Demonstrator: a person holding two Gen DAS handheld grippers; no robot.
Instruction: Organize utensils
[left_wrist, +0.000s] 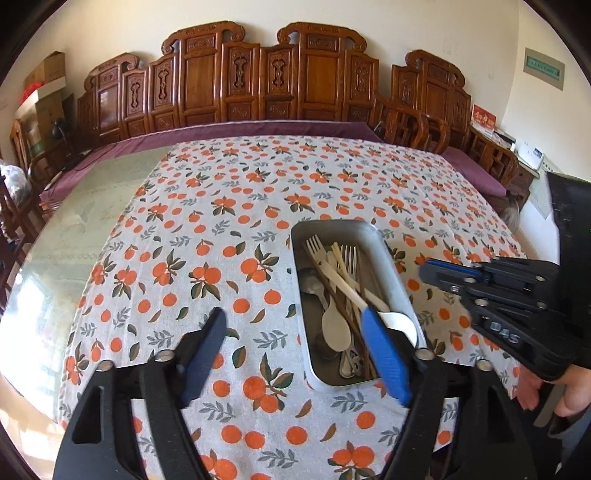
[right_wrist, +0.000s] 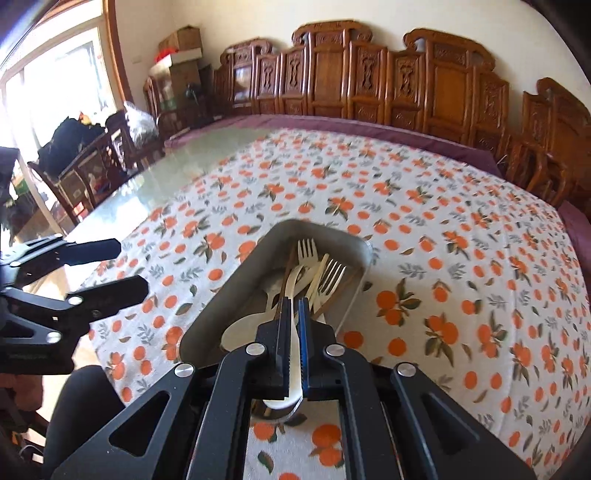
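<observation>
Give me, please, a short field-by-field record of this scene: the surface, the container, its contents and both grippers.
surface: tablecloth printed with oranges
container: metal tray, oblong, on the cloth
contents: forks, spoons and chopsticks lying mixed
left gripper: open, empty, one finger over the tray's near end
right gripper: shut on a white plastic utensil, its bowl end behind the jaws

right gripper (right_wrist: 291, 314) clamping white fork (right_wrist: 300, 275), metal tray (right_wrist: 236, 273)

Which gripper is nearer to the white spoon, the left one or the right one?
Right. The right gripper is shut on the white spoon over the metal tray. The left gripper stands open beside it, holding nothing.
</observation>
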